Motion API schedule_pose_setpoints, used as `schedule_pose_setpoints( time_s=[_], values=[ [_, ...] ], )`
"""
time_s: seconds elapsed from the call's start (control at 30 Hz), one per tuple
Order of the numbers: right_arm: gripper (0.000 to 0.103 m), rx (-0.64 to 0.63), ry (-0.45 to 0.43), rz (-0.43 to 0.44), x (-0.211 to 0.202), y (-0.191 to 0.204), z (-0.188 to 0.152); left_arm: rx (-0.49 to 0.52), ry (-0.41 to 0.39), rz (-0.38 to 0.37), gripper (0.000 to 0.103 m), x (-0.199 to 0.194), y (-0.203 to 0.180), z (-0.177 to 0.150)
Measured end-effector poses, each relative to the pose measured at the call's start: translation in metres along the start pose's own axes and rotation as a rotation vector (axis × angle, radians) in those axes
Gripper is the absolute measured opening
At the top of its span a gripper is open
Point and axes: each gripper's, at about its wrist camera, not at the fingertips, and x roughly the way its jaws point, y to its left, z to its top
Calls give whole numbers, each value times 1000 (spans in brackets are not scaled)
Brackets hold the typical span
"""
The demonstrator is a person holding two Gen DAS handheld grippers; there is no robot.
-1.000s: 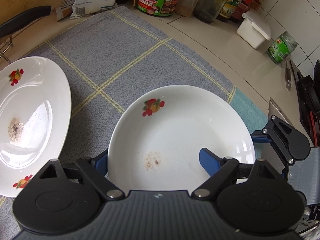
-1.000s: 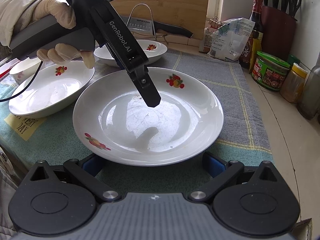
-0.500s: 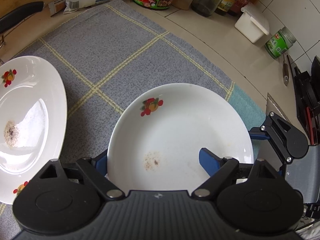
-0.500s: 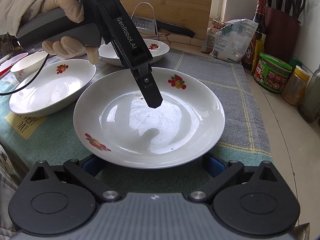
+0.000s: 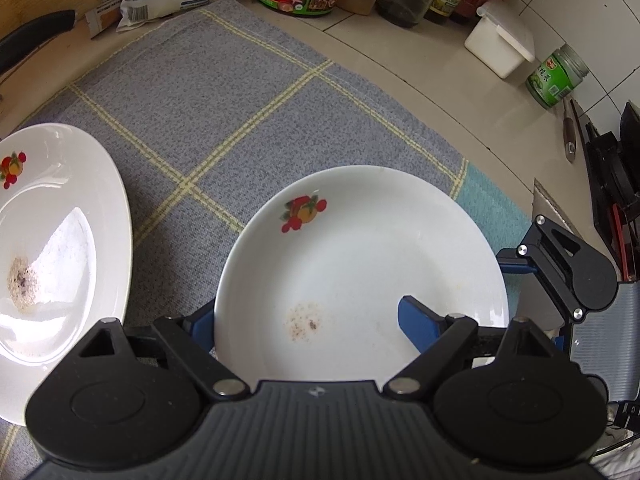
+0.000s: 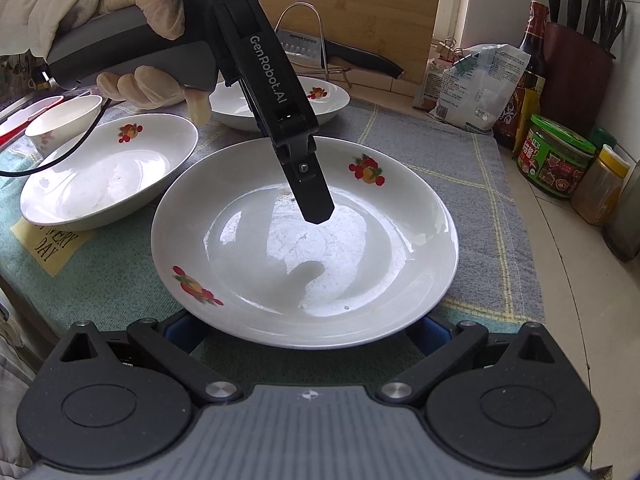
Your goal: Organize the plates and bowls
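A white deep plate with fruit motifs (image 5: 360, 248) (image 6: 304, 240) is in my left gripper (image 5: 310, 326). One blue finger (image 5: 420, 328) lies inside it and the other is hidden under its rim. The right wrist view shows the upper finger (image 6: 312, 196) reaching over the far rim to the plate's middle, with a gloved hand (image 6: 152, 12) on the handle. The plate hangs slightly above the grey checked cloth (image 6: 472, 184). My right gripper (image 6: 304, 332) stands open, its tips hidden beneath the plate's near rim. A second plate (image 6: 108, 172) (image 5: 60, 240) with crumbs lies to the left.
A third plate (image 6: 280, 100) and a small bowl (image 6: 64, 120) sit at the back left. A knife (image 6: 344, 56) rests on a wire rack. Jars (image 6: 556, 160), bottles, a bag (image 6: 476, 84) and a knife block (image 6: 576, 60) line the right side. A white box (image 5: 500, 44) stands on the counter.
The held plate and my left gripper have drifted slightly toward the right gripper. The grip looks the same. My right gripper has kept still.
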Motion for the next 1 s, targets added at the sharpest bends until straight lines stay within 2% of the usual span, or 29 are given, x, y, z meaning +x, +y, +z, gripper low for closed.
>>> schedule_pose_setpoints(
  time_s=[0.53, 1.0],
  values=[
    [103, 1, 10, -26, -5, 1, 6, 13, -23, 21, 89, -6, -5, 1],
    [103, -25, 17, -38, -5, -22, 16, 8, -83, 28, 89, -10, -8, 21]
  ],
)
